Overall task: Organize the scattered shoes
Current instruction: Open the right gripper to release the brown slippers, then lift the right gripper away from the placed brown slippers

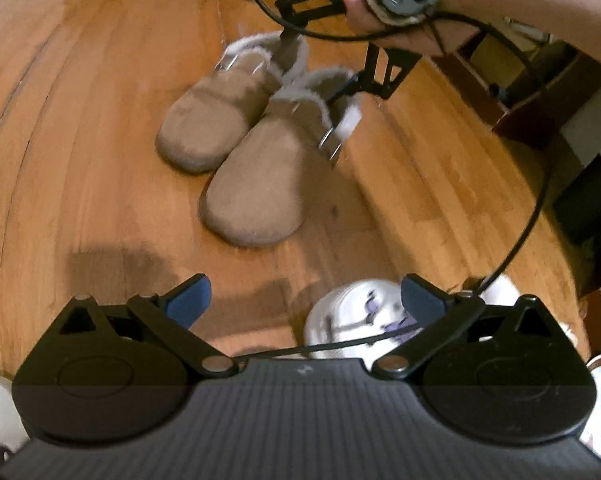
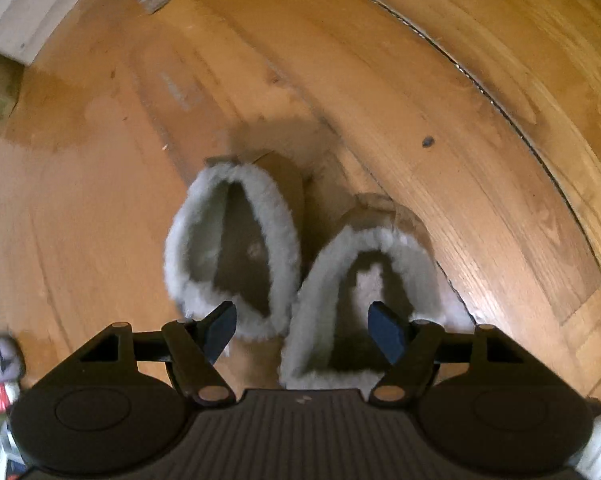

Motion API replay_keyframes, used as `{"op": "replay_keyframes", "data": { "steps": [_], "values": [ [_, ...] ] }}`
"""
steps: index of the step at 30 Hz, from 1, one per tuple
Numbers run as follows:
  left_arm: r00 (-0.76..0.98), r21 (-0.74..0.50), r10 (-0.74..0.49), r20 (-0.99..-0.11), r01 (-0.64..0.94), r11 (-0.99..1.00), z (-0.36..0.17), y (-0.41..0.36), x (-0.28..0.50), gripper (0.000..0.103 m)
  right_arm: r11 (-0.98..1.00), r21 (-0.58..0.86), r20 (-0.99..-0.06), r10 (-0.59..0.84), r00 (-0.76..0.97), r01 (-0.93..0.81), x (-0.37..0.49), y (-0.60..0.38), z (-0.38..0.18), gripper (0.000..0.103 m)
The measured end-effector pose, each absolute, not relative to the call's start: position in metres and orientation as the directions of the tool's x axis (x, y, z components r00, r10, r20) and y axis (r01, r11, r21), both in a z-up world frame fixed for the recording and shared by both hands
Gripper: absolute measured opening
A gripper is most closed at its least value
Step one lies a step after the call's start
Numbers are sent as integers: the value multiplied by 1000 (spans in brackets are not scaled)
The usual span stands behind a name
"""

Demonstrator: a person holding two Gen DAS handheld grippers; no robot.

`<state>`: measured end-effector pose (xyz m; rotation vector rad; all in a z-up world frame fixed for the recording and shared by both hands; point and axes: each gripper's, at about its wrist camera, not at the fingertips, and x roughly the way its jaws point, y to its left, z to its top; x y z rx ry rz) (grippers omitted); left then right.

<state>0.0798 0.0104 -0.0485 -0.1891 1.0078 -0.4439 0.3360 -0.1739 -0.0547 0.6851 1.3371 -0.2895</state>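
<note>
Two tan fleece-lined slippers sat side by side on the wooden floor (image 1: 80, 128), toes level and sides touching: the far slipper (image 1: 212, 120) and the near slipper (image 1: 260, 184). The right gripper (image 2: 302, 330) hung above their heel openings, fingers spread, one pad over the far slipper's fleece rim and the other inside the near slipper's opening; no pad pressed on anything, so nothing was held. From the left wrist view the person's hand (image 1: 376, 12) carried that gripper directly over the pair. Judgement: the slipper pair appeared placed and released, so this step was essentially finished. The left gripper (image 1: 306, 300) stood wide and empty, pointed down at the floor short of the slippers, with a white sneaker (image 1: 356, 320) with purple laces lying just beneath its right finger. Next move likely called for centring the left fingers over that sneaker, closing on its collar or side, and finding its mate; a second white shoe at the frame edge was too blurred to identify.
</note>
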Motion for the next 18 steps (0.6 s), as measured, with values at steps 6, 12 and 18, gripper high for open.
{"op": "replay_keyframes", "data": {
  "steps": [6, 12, 18],
  "values": [
    [442, -389, -460, -770, 246, 888, -56, 18, 81, 103, 953, 192, -963, 137, 230, 234, 349, -144, -72, 18],
    [453, -418, -482, -750, 240, 876, -51, 24, 78, 103, 954, 288, -946, 297, 131, -83, 343, -107, -53, 16],
    [458, -442, -497, -738, 229, 867, -48, 27, 76, 103, 916, 200, -962, 251, 108, -349, 316, -56, -39, 39]
  ]
}}
